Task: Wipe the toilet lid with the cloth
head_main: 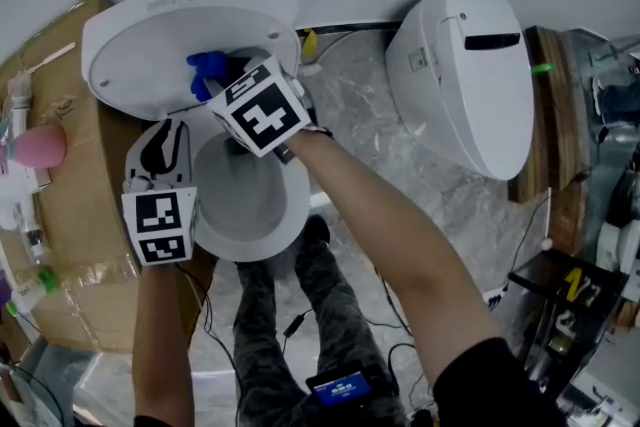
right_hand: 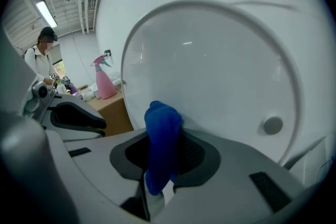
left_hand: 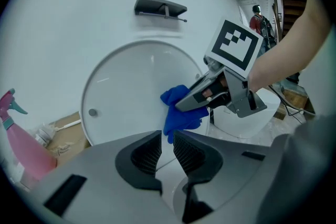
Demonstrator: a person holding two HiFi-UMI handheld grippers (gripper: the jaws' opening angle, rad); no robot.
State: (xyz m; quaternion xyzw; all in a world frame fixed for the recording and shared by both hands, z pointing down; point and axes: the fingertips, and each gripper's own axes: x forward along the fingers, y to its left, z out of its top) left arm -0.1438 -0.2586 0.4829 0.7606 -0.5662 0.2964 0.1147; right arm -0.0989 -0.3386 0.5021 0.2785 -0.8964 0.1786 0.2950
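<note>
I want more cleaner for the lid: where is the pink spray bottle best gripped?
Probably at the narrow neck just under its trigger, coming in level from the side: the pink spray bottle stands upright, and its body flares wide toward the base.

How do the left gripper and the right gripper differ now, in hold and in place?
The right gripper is shut on the blue cloth; the left gripper holds nothing, its jaws slightly apart. The right gripper is up at the raised toilet lid; the left gripper is beside the bowl. Both face the lid.
</note>
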